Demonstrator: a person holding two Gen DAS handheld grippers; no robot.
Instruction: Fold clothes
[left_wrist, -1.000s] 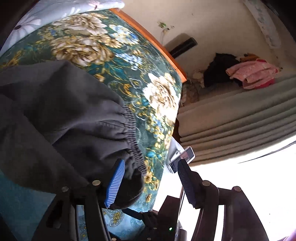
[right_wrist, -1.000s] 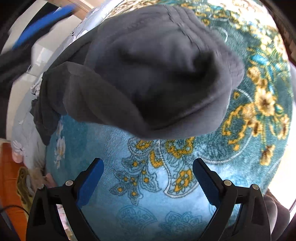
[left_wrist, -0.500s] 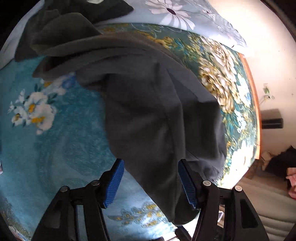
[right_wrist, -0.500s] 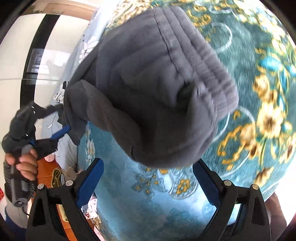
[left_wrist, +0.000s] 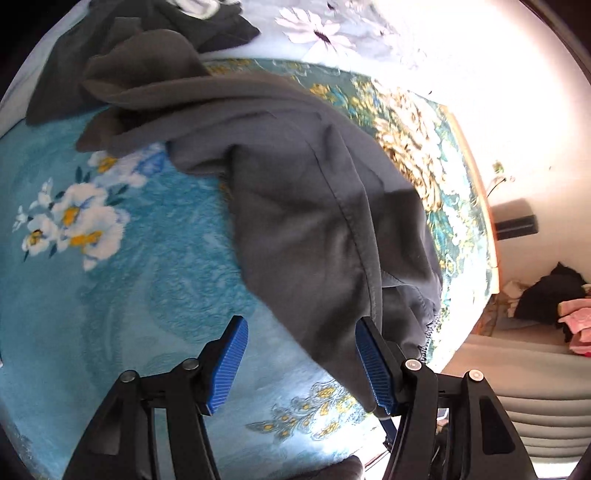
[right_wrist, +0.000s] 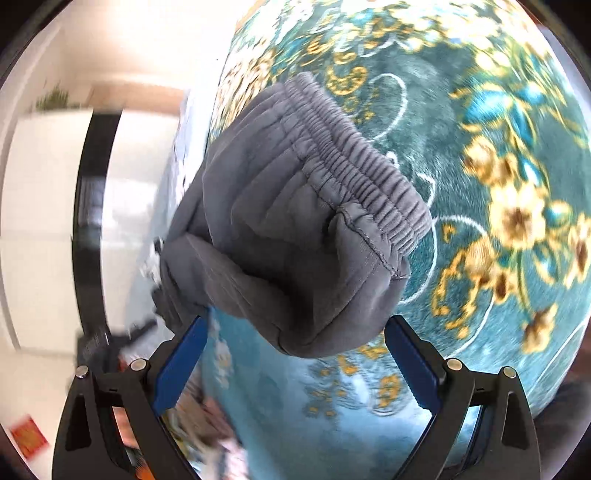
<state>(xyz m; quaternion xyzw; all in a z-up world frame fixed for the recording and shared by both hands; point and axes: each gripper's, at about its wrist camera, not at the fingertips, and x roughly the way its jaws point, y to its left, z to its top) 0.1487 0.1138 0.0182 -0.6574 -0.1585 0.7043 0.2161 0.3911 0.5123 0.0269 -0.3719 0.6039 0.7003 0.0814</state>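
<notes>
Dark grey trousers (left_wrist: 303, 206) lie crumpled on a teal floral blanket (left_wrist: 129, 295) that covers a bed. My left gripper (left_wrist: 301, 332) is open just above them. A fold of the cloth runs down between its fingers and lies against the right pad (left_wrist: 373, 365), but nothing is pinched. In the right wrist view the trousers (right_wrist: 280, 258) bulge up with the elastic waistband (right_wrist: 362, 173) on top, resting on the blanket (right_wrist: 498, 177). My right gripper (right_wrist: 295, 328) is open, and the lowest fold of cloth hangs just above the gap between its fingers.
Another dark garment (left_wrist: 147, 33) and a pale flowered quilt (left_wrist: 332, 37) lie at the far end of the bed. The wooden bed edge (left_wrist: 476, 177) runs along the right. Black and pink clothes (left_wrist: 565, 306) are piled across the room. A black door frame (right_wrist: 88, 221) stands left.
The left gripper has swung from the waistband at the bed's edge to face along the trouser legs. The right gripper has rolled and come nearer the waistband end. Both stay open.
</notes>
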